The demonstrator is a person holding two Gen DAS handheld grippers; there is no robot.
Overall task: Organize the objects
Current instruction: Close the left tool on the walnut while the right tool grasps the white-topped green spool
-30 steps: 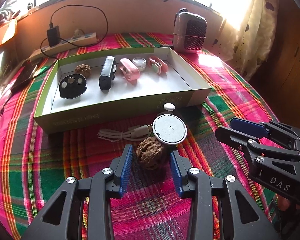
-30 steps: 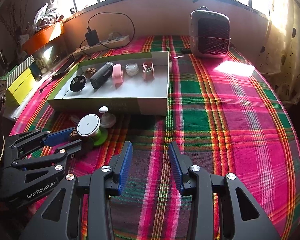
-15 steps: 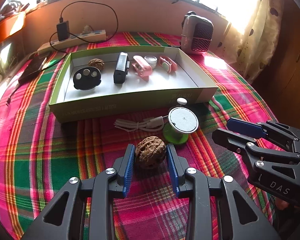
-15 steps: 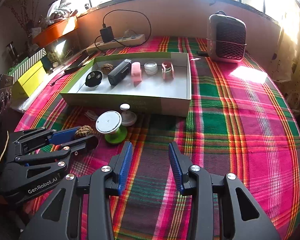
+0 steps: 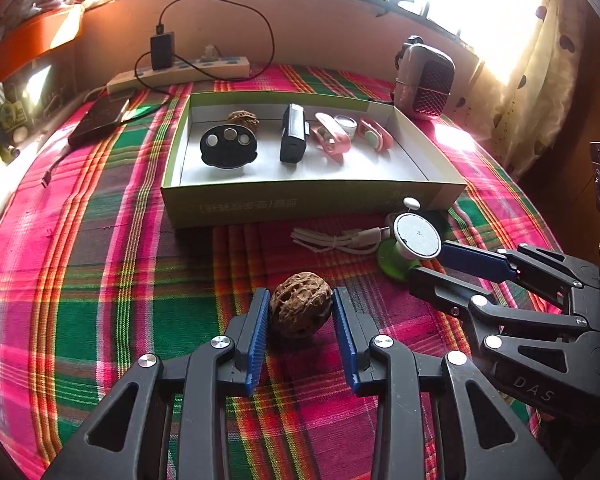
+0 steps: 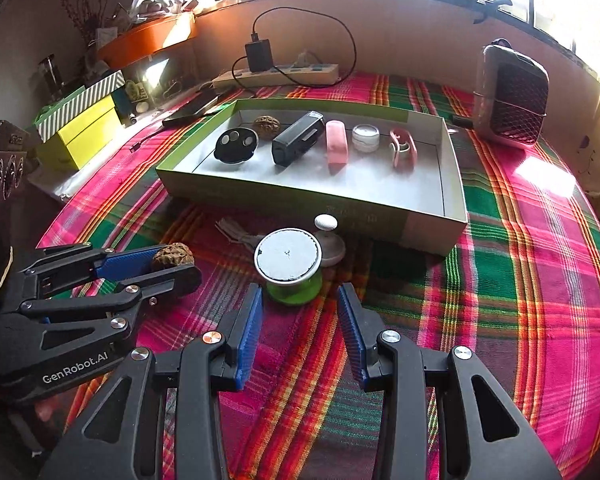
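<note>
Across the plaid cloth (image 5: pixel 100 280) the open box (image 5: pixel 312 200) sits at the far side, already holding a row of small things, among them a second walnut (image 5: pixel 243 119). Nearer me lie a white cable (image 5: pixel 332 240) and a green-based round gadget (image 6: pixel 290 266) with a pale flat top. My right gripper (image 6: pixel 299 312) stands just short of that gadget, jaws apart and empty. My left gripper (image 5: pixel 299 312) has just been closing its jaws on the loose walnut (image 5: pixel 300 304), which sits between the blue pads, pressed on both sides as far as I can judge. To do this well I should keep the squeeze square on the nut's widest part, since its ridged round shell could roll out, then lift it clear before carrying it over the box wall.
</note>
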